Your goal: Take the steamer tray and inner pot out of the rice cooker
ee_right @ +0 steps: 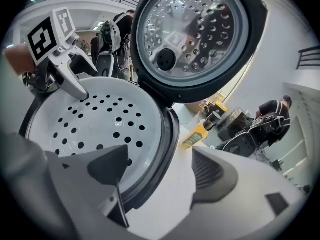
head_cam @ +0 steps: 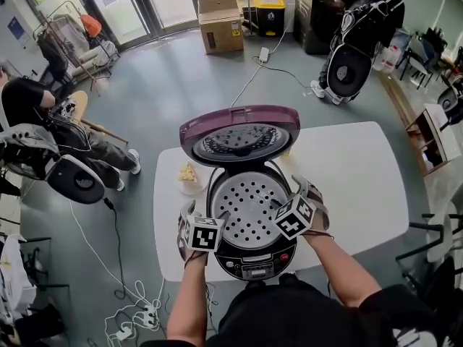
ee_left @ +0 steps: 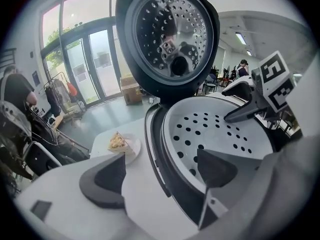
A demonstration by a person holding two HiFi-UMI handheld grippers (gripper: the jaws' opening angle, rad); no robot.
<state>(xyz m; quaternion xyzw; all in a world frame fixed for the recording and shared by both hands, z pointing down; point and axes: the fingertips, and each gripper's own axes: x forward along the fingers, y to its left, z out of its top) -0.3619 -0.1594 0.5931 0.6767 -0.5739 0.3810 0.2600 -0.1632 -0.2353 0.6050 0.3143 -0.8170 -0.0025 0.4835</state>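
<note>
Steamer tray [head_cam: 249,210] sits in the top of the open rice cooker [head_cam: 255,264] near the front edge of the white bench [head_cam: 354,183]. Lid [head_cam: 240,137] is swung up behind it.

Left to right from the head view:
- Small plate [head_cam: 189,176] with a piece of food sits on the bench just beside the cooker's left side.
- Left claw [ee_left: 160,164] is at the tray's front-left, angled down, jaws apart. They straddle the rim: one jaw outside over the bench, the other inside over the perforated floor. Cooker wall and tray edge run between them. I see no pad pressing on the rim, so it's open and holding nothing.
- Tray is level, all holes showing, nothing lying on it.
- Right claw [ee_right: 160,159] mirrors that at the front-right: jaws apart, one over the holes, one outside over the bench, rim in the gap, not clamped.

The two claws sit on opposite sides of the tray, each tip showing in the other's view at the far rim.
</note>
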